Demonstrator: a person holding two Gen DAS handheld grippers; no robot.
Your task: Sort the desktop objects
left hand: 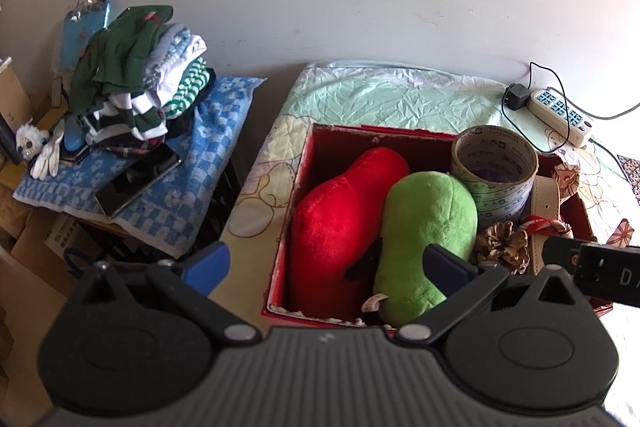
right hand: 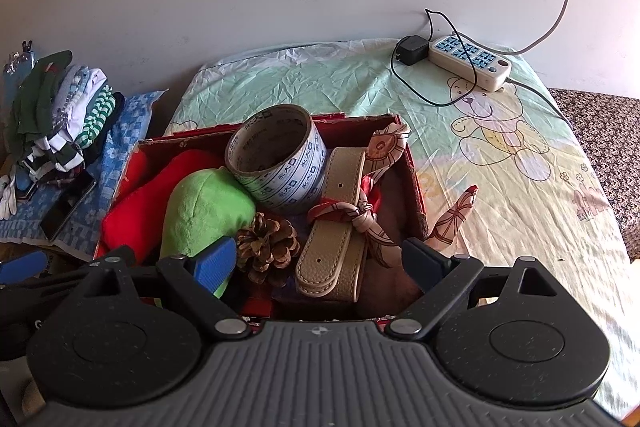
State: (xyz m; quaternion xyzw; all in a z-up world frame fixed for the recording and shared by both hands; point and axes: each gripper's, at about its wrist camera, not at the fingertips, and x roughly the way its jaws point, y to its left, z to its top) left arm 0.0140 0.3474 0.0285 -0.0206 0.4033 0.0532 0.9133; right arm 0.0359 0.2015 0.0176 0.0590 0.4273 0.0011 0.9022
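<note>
A red cardboard box (left hand: pixel 298 163) (right hand: pixel 416 183) sits on the table. It holds a red plush (left hand: pixel 340 219) (right hand: pixel 136 199), a green plush (left hand: pixel 428 227) (right hand: pixel 204 211), a big roll of printed tape (left hand: pixel 496 171) (right hand: pixel 280 163), a pine cone (left hand: pixel 502 245) (right hand: pixel 266 247), a beige leather belt (right hand: pixel 336 227) and a patterned scarf (right hand: pixel 368 215) knotted round it. My left gripper (left hand: pixel 326 267) is open and empty above the box's near left. My right gripper (right hand: pixel 320 263) is open and empty above the belt and cone.
The table wears a pale green bear-print cloth (right hand: pixel 500 131). A white power strip (right hand: pixel 468 61) (left hand: pixel 560 113) with a black adapter and cables lies at the back right. On the left, a side stand under a blue checked cloth (left hand: pixel 208 163) carries folded clothes (left hand: pixel 132 75) and a phone (left hand: pixel 138 179).
</note>
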